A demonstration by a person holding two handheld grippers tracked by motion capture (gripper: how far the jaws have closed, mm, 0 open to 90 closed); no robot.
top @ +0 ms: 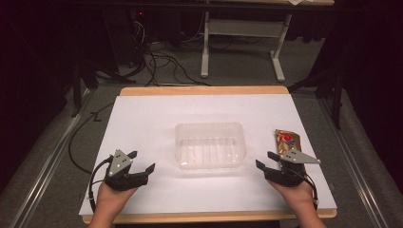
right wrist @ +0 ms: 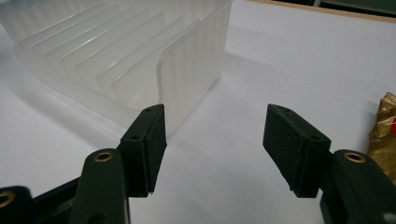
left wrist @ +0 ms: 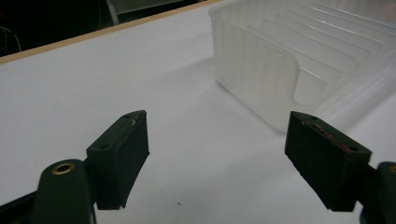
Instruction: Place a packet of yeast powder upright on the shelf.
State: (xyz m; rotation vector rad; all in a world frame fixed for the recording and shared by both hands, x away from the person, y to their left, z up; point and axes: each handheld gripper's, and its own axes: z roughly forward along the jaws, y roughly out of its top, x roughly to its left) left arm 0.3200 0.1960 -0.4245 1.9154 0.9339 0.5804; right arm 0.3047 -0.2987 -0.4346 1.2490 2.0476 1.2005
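The gold packet point(top: 286, 141) is lying beside the right gripper point(top: 267, 160), whose jaws are standing wide and empty. The left gripper point(top: 141, 161) is waiting wide too; next, probably grasping the packet for the clear tray point(top: 209, 127).

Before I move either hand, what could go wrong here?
1. The gold packet lies close beside the open right tongs, near the table's right edge; a clumsy nudge might push it off.
2. The clear plastic tray is empty and looks light, so either tongs could shove it aside.
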